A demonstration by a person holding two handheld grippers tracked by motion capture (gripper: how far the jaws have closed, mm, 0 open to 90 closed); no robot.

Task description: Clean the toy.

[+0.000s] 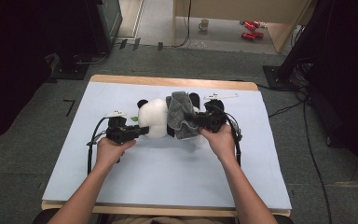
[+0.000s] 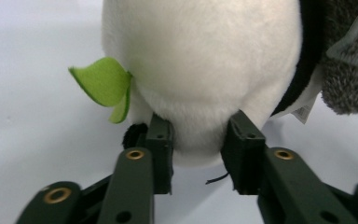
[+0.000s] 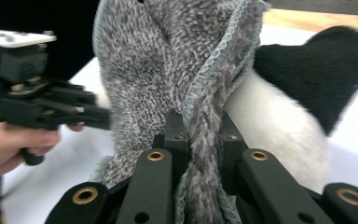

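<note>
My right tongs clamp the grey towel, draped over the panda plush; left tongs grip its head; wiping remains.

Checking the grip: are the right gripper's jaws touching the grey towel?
Touching. The right gripper view shows the right gripper pinching a fold of towel between its jaws.

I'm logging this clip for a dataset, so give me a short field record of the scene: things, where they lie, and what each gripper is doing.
surface: table with a pale blue cover
toy: plush panda lying at the middle of the table, green leaf at its side
cloth: grey towel draped over the panda
left gripper: jaws on either side of the panda's white bulge, pads touching the plush
right gripper: shut on a bunched fold of the grey towel
floor beyond table: mug, red cans
</note>
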